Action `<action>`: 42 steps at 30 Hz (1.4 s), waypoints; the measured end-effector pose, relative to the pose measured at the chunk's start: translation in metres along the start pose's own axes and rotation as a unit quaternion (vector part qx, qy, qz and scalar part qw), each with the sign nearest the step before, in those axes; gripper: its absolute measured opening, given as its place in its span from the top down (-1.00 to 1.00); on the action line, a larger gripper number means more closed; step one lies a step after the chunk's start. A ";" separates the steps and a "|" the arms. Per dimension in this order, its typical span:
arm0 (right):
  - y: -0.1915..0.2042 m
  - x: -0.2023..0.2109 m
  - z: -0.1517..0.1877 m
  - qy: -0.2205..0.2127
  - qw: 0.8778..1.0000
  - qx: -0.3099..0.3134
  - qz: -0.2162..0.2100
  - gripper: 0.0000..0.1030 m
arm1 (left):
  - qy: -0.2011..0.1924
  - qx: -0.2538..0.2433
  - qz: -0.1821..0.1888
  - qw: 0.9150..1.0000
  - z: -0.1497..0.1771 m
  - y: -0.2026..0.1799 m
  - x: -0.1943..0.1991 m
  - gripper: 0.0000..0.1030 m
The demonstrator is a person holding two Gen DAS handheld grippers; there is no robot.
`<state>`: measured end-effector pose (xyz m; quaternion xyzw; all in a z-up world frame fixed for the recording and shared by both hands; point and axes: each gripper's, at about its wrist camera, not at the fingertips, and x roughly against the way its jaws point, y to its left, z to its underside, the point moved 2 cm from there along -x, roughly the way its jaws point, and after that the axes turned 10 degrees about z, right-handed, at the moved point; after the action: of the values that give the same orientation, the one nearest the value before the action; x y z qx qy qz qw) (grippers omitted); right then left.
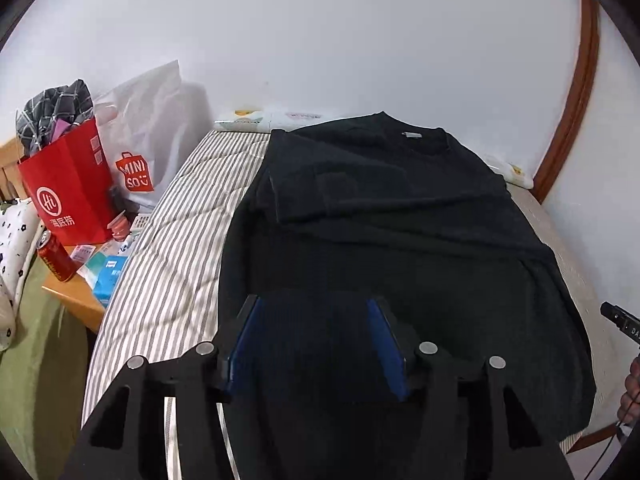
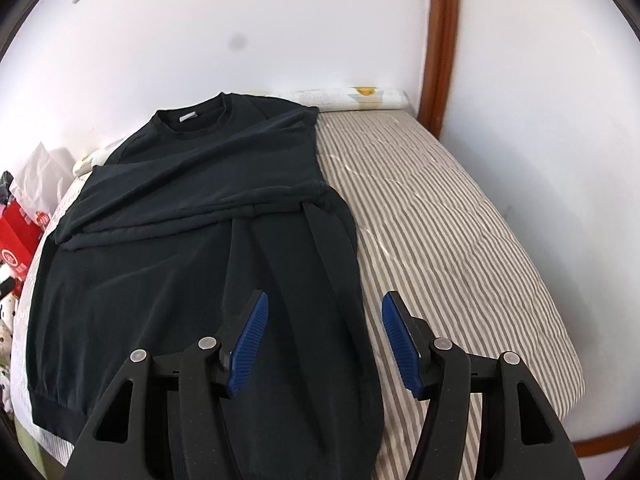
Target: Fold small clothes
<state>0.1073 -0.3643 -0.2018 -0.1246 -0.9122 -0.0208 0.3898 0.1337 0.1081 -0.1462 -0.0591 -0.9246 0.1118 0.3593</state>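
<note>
Two views: left wrist and right wrist, both fisheye, edges bent pretty hard.
Hidden bits: near hem of the black sweatshirt [image 1: 400,240] covered by the left gripper [image 1: 316,312] at bottom centre; same deal in the right wrist view, lower middle of the sweatshirt [image 2: 160,240] lost behind the right gripper [image 2: 324,308].
Cut off: right edge of the left view, only a sliver of a hand [image 1: 632,392] and a black device tip, lettering unreadable.
Hard to make out: small stuff on the wooden side table [image 1: 76,296] at lower left, just boxes and packets; neck label [image 1: 412,135] too tiny to read.
Sweatshirt spot: flat on the striped bed cover [image 1: 168,272], collar toward the wall at top centre, both sleeves folded across the chest.
Left gripper pose: tilted down over the near part of the shirt, blue pads [image 1: 244,340] spread apart, nothing pinched, only dark cloth lying underneath.
Right gripper pose: tilted down too, straddling the shirt's right edge, left pad over cloth, right pad [image 2: 400,344] over stripes, jaws apart, gripping nothing.
Clutter upper left: red paper bag [image 1: 68,196] stuffed with plaid cloth, white Miniso bag [image 1: 152,132] behind it, red can [image 1: 56,256] beside.
Far end: patterned pillow [image 2: 352,98] against the wall.
</note>
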 end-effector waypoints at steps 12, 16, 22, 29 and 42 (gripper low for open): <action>-0.013 0.028 0.041 -0.027 0.999 0.006 0.021 -0.60 | 0.037 0.013 -0.001 0.999 0.049 0.002 -0.002 -0.01; -0.010 0.027 0.046 -0.028 0.999 0.013 0.022 -0.62 | 0.042 0.018 -0.004 0.999 0.059 0.007 -0.001 -0.01; -0.004 0.019 0.055 -0.028 0.999 0.022 0.021 -0.72 | 0.049 0.014 -0.011 0.999 0.069 0.012 -0.001 -0.14; -0.017 -0.014 0.072 0.006 1.000 0.016 0.018 -0.74 | 0.054 0.021 -0.006 0.998 0.080 0.026 -0.001 -0.14; -0.011 -0.028 0.095 0.021 0.998 0.031 -0.052 -0.33 | 0.068 0.002 0.004 0.998 0.095 0.039 -0.007 -0.07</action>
<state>0.0556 -0.3679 -0.2873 -0.0647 -0.9092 -0.0153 0.4110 0.0756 0.1292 -0.2285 -0.0694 -0.8975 0.1106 0.4212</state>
